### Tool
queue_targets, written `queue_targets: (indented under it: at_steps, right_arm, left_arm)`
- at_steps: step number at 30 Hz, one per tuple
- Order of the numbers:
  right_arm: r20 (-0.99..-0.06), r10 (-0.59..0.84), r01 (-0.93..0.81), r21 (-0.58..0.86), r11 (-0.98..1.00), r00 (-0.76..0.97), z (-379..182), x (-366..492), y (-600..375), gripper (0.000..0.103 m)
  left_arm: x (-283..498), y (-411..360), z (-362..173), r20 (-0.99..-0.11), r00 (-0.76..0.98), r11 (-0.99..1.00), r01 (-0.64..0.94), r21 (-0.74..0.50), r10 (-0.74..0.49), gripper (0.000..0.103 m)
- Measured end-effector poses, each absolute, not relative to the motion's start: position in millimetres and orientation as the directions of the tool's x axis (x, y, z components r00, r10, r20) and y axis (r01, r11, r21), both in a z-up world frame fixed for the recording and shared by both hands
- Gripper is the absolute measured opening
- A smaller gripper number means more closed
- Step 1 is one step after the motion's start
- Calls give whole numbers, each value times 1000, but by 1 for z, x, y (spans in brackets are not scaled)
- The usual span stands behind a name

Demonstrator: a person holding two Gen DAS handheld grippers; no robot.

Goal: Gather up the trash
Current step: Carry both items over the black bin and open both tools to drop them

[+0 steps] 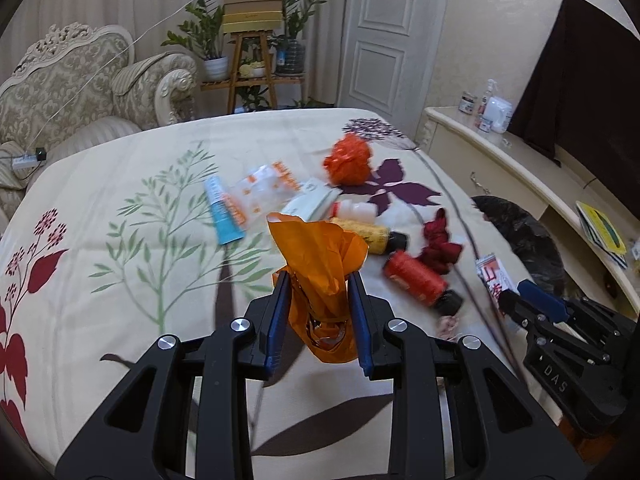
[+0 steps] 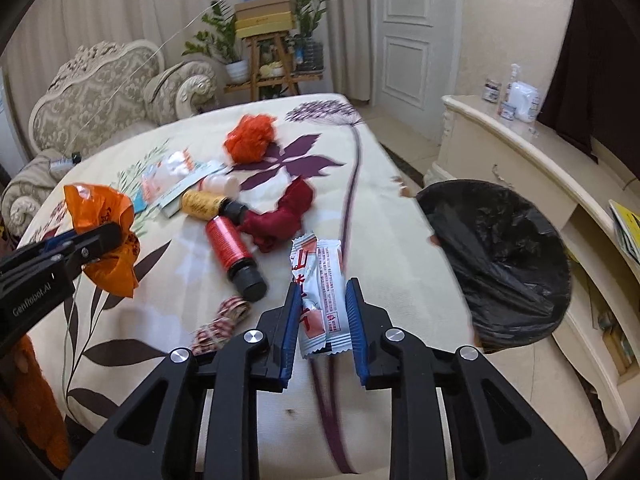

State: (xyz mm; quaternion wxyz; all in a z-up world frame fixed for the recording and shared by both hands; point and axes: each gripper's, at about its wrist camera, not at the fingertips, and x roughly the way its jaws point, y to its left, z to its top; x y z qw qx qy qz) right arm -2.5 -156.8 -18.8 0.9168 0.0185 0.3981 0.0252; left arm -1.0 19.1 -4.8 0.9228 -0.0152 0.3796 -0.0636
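My left gripper (image 1: 319, 280) is shut on a crumpled orange plastic bag (image 1: 320, 260), held just above the bedspread; the same bag (image 2: 104, 236) shows at the left of the right wrist view. My right gripper (image 2: 323, 292) is shut on a white and red snack wrapper (image 2: 320, 280), lifted slightly off the bed. That wrapper (image 1: 494, 276) and the right gripper (image 1: 516, 300) appear at the right edge of the left wrist view. A bin lined with a black bag (image 2: 504, 256) stands on the floor to the right of the bed.
On the flowered bedspread (image 1: 120, 280) lie an orange mesh ball (image 2: 250, 138), a yellow bottle (image 2: 204, 204), a red bottle (image 2: 234, 252), red cloth (image 2: 286, 216), packets (image 1: 260, 188), a blue tube (image 1: 222, 212) and striped scraps (image 2: 224, 320). A cream cabinet (image 2: 520, 148) stands right, an armchair (image 1: 80, 80) behind.
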Motion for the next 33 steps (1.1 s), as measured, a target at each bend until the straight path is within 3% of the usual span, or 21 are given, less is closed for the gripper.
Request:
queue_targets:
  at_steps: [15, 33]
  right_arm:
    - [-678, -111, 196, 49, 979, 727, -18, 27, -276, 24]
    - [-720, -155, 291, 68, 954, 676, -59, 82, -356, 25]
  left_arm:
    - [48, -122, 7, -663, 686, 947, 297, -123, -301, 28]
    - [124, -241, -26, -733, 626, 931, 364, -27, -266, 29]
